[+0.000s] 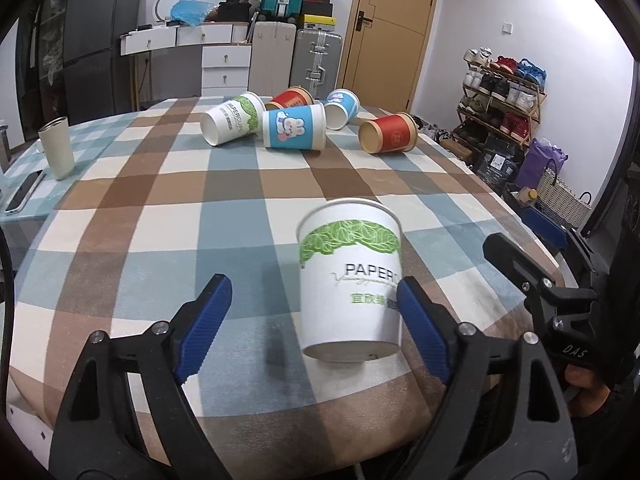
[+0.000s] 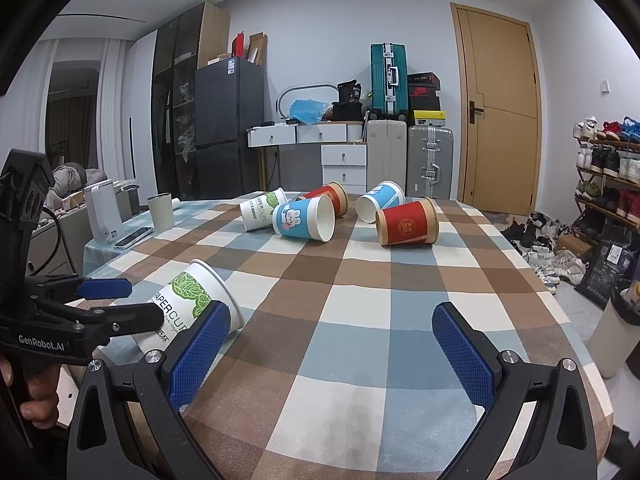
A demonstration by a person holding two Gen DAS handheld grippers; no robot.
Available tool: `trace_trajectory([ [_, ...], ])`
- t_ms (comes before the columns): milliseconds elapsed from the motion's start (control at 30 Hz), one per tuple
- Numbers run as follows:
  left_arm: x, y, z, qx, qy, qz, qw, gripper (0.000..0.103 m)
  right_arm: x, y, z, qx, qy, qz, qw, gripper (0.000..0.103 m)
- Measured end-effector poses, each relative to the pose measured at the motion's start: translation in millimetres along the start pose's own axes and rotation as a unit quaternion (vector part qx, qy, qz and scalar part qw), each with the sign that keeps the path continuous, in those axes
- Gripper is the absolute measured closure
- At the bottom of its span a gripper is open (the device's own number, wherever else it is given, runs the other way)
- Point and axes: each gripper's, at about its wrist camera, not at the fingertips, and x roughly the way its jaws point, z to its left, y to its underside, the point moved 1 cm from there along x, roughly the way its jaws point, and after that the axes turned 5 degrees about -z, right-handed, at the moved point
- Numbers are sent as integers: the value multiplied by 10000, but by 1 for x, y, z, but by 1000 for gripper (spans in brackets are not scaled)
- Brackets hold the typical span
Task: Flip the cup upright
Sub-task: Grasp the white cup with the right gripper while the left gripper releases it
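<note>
A white paper cup with a green leaf band (image 1: 350, 276) lies on its side on the checked tablecloth, its base toward my left gripper and its mouth pointing away. My left gripper (image 1: 314, 330) is open, its right pad (image 1: 420, 332) against the cup's side, its left pad well apart from the cup. The same cup shows in the right wrist view (image 2: 192, 304) at the near left, between the left gripper's fingers (image 2: 104, 289). My right gripper (image 2: 330, 354) is open and empty over the cloth, to the right of the cup.
Several more paper cups lie on their sides at the far end: white (image 1: 232, 118), blue (image 1: 294, 126), red (image 1: 388, 132). A beige tumbler (image 1: 56, 148) and a phone (image 1: 22, 192) sit at the left. The table's right edge (image 1: 532, 236) drops to the floor.
</note>
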Motion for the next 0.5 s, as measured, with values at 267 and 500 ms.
trace_trajectory([
  [267,-15,-4,19,-48,-137,-262,9996,1,6,-5,7,93,-221,179,9996,0],
  [500,-25,-3,28,3,-182,-377,9991,1,13,-11,13,258,-469,417,9977,0],
])
